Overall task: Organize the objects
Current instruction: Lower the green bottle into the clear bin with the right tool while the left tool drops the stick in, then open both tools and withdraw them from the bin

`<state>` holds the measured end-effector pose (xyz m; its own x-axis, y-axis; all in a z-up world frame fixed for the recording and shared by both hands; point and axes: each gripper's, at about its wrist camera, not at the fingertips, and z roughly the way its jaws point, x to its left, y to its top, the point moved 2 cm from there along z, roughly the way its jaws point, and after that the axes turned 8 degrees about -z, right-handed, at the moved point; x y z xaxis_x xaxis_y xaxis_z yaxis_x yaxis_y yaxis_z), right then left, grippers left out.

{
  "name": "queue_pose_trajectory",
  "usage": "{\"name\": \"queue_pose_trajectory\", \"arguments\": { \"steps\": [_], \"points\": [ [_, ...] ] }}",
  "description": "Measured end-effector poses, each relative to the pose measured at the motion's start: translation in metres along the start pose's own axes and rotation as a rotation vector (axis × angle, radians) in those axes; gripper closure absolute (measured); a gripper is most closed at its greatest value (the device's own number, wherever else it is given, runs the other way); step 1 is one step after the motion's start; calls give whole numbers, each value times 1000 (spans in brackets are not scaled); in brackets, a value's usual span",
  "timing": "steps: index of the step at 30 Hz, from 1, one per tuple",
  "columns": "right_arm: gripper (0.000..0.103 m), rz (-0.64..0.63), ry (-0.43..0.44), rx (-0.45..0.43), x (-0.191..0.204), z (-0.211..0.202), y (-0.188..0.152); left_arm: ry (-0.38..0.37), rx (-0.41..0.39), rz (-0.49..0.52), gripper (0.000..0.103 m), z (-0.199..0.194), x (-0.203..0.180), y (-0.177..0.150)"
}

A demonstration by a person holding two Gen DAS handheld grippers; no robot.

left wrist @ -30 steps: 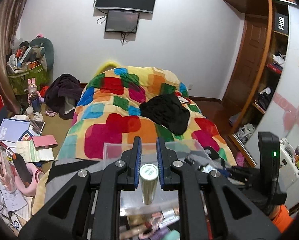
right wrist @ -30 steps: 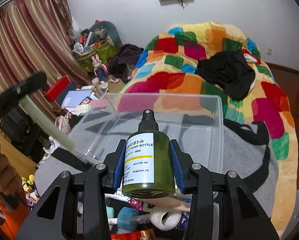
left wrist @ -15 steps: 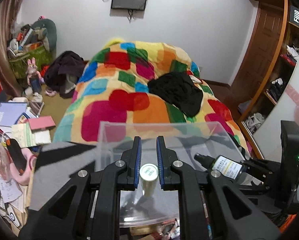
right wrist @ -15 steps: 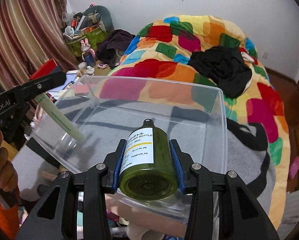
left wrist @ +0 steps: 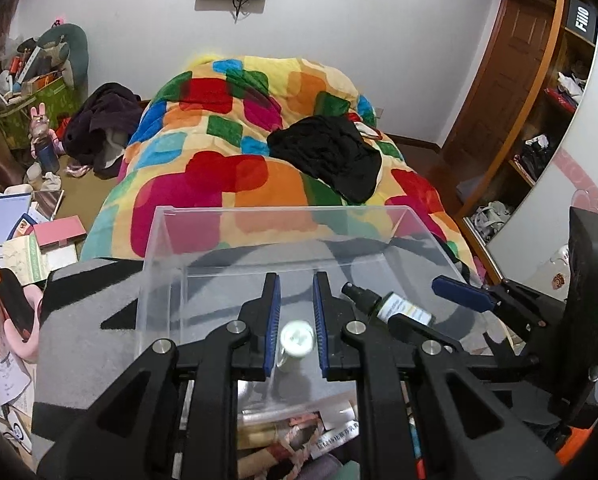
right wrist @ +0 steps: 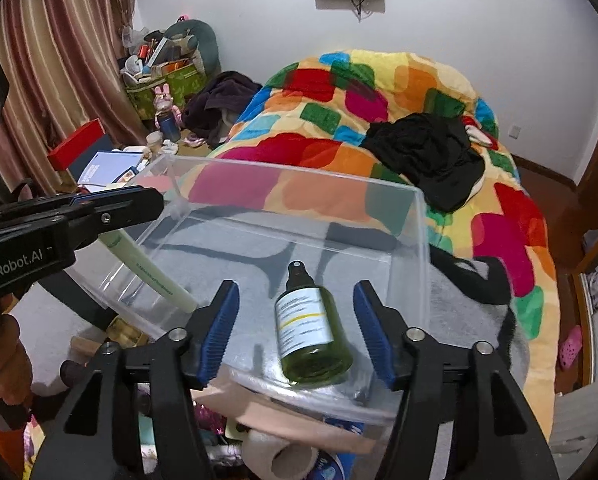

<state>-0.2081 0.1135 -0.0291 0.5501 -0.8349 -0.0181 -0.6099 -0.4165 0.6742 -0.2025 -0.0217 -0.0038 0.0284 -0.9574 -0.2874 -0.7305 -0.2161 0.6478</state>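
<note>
A clear plastic bin [right wrist: 415,216] stands on a grey blanket in front of me; it also shows in the left wrist view [left wrist: 163,240]. A green spray bottle [right wrist: 309,326] with a white label lies on the bin floor, also seen in the left wrist view [left wrist: 391,306]. My right gripper [right wrist: 297,330] is open around the bottle, its pads clear of it. My left gripper [left wrist: 295,320] is shut on a pale green tube [left wrist: 295,340], held over the bin's near left side; the tube slants down into the bin in the right wrist view [right wrist: 151,276].
A pile of loose cosmetics and tubes [left wrist: 299,436] lies just before the bin. Behind it is a bed with a colourful quilt [left wrist: 239,152] and black clothes [left wrist: 331,152]. Books and clutter [left wrist: 23,232] cover the floor at left. A wardrobe [left wrist: 539,120] stands at right.
My right gripper opened and let go of the green spray bottle, which now lies in the bin. Both grippers moved forward and down over the bin. The left gripper still holds the tube.
</note>
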Motion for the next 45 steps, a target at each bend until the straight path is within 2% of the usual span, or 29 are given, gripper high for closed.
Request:
{"name": "queue_pose_trajectory", "arguments": {
  "steps": [6, 8, 11, 14, 19, 22, 24, 26, 33, 35, 38, 42, 45],
  "points": [
    [38, -8, -24, -39, 2, -20, -5, 12, -22, 13, 85, -15, 0, -2],
    [36, -1, -33, -50, 4, -26, -6, 27, -40, 17, 74, -21, -1, -2],
    [24, 3, -53, -83, 7, -38, -7, 32, -75, 17, 62, -33, -2, 0],
    [22, -9, -87, -118, 11, -51, -7, 40, -112, 29, 50, -46, -4, -2],
    [16, -22, -133, -152, 16, -69, -12, 53, -163, 73, 37, -67, -11, -11],
    [10, -19, -160, -172, 17, -79, -18, 23, -196, 100, 33, -79, -15, -23],
    [3, -12, -162, -180, 18, -86, -23, -34, -228, 106, 29, -88, -15, -32],
    [2, -10, -154, -183, 21, -90, -27, -78, -247, 97, 21, -95, -14, -41],
    [2, -9, -129, -170, 28, -102, -47, -11, -237, 121, 20, -106, -15, -68],
    [2, -2, -130, -164, 28, -103, -53, 10, -228, 122, 14, -107, -12, -76],
    [2, 24, -113, -141, 26, -102, -66, 49, -203, 117, 13, -105, -5, -93],
    [2, 58, -93, -111, 20, -100, -84, 102, -140, 105, 12, -93, 9, -113],
    [2, 80, -35, -68, 18, -93, -97, 111, -88, 88, 12, -82, 19, -127]
  ]
}}
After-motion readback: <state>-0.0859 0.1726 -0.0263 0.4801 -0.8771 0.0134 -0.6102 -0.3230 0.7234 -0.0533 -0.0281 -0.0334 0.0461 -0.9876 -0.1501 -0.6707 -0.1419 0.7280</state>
